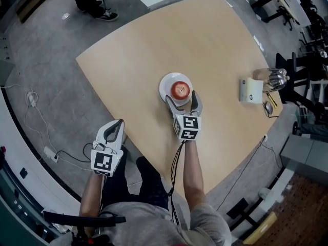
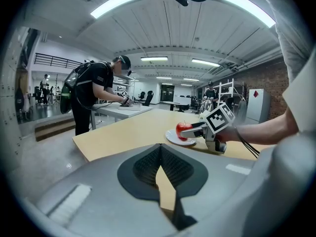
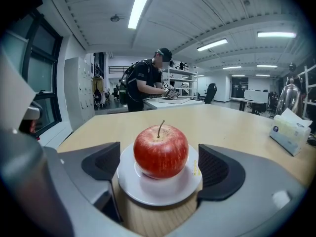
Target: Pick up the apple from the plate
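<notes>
Left claw (image 1: 117, 126): held at the near-left edge of the bench (image 1: 128, 50), mostly over the grey floor (image 1: 46, 86), well apart from the plate. Left gripper view: the left claw (image 2: 160, 149) has its dark pads meeting at the tips, nothing between them. Closed, empty.

Centre of bench: white plate (image 1: 165, 85) with a red apple (image 1: 180, 90) sitting upright on it, stem up. The apple has not been lifted and rests on the plate in all views.

Right claw (image 1: 183, 102): at the near side of the plate, pointing at the apple. Right gripper view: jaws stand wide, one dark pad (image 3: 217, 171) on each side of the plate (image 3: 148, 191). The apple (image 3: 161, 151) sits between them, and a clear gap shows at both pads. No contact with the fruit.

Right of bench: tissue box (image 1: 251, 91) near the far-right edge, well apart from the plate.
</notes>
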